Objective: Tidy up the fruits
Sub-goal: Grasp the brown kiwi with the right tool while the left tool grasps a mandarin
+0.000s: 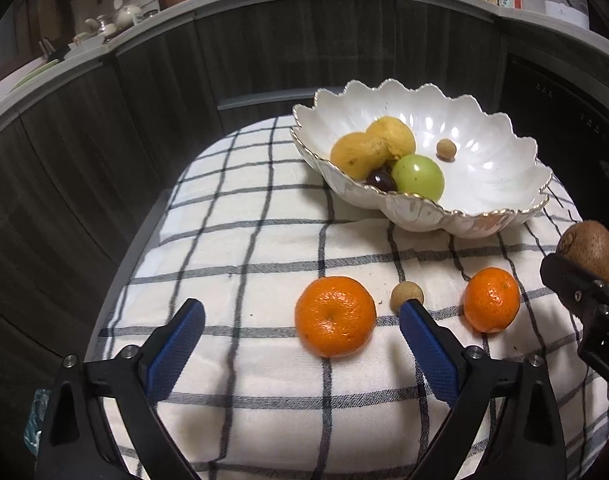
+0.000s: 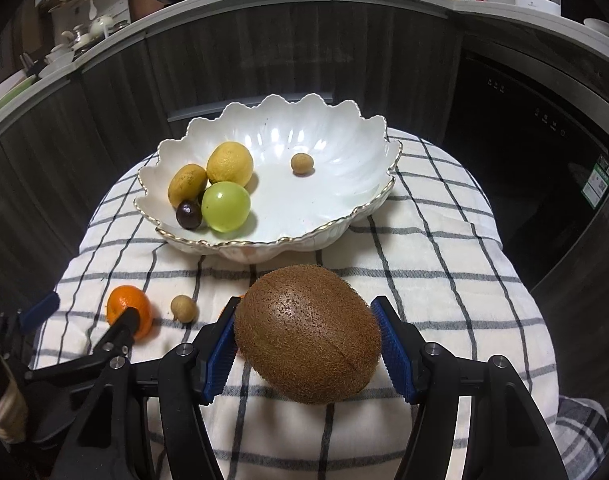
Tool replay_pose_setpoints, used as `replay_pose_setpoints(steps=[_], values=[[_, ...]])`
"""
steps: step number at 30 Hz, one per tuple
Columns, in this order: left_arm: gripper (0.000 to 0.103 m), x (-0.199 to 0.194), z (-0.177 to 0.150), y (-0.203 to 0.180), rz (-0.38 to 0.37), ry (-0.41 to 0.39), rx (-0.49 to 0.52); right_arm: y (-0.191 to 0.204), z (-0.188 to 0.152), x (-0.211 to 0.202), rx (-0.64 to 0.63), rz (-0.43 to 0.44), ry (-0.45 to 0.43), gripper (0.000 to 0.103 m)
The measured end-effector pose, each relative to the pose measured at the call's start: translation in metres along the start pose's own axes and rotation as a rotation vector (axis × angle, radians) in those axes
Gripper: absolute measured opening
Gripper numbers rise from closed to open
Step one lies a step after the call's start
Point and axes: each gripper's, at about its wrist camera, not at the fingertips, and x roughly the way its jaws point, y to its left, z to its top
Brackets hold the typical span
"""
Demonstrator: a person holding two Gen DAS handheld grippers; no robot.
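Observation:
A white scalloped bowl (image 1: 500, 184) (image 2: 344, 184) stands on the checked cloth and holds yellow fruits (image 2: 229, 163), a green fruit (image 2: 226, 206), a dark plum (image 2: 188, 215) and a small brown longan (image 2: 302, 164). My right gripper (image 2: 306, 332) is shut on a brown kiwi (image 2: 308, 332), held above the cloth in front of the bowl; it shows at the right edge of the left wrist view (image 1: 592, 252). My left gripper (image 1: 300, 316) is open and empty, just behind a large orange mandarin (image 1: 335, 316). A longan (image 1: 406, 294) and a smaller mandarin (image 1: 491, 299) lie to its right.
The checked cloth (image 1: 244, 248) covers a small rounded table. Dark cabinet fronts (image 1: 144, 120) and a dishwasher (image 2: 524, 152) curve behind it. The counter above carries a pan, bottles and dishes.

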Motion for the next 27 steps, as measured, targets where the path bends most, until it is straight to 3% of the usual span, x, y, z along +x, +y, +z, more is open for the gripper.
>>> replay_pose_setpoints(steps=[4, 10, 12, 16, 19, 27], values=[[0.094, 0.011, -0.002, -0.004, 0.006, 0.011, 0.01, -0.002, -0.001, 0.01, 0.02, 0.001, 0.02, 0.065], [0.08, 0.024, -0.001, -0.005, -0.001, 0.03, 0.01, -0.002, -0.003, 0.02, 0.026, -0.013, 0.034, 0.065], [0.07, 0.027, -0.001, -0.007, -0.01, 0.037, 0.014, -0.002, -0.004, 0.022, 0.029, -0.011, 0.04, 0.065], [0.061, 0.03, -0.002, -0.008, -0.038, 0.044, 0.01, -0.003, -0.005, 0.024, 0.03, -0.013, 0.045, 0.065], [0.048, 0.03, -0.001, -0.011, -0.051, 0.038, 0.023, -0.004, -0.005, 0.026, 0.034, -0.014, 0.047, 0.065], [0.047, 0.025, 0.002, -0.011, -0.043, 0.023, 0.019, -0.006, -0.004, 0.024, 0.04, -0.019, 0.045, 0.065]])
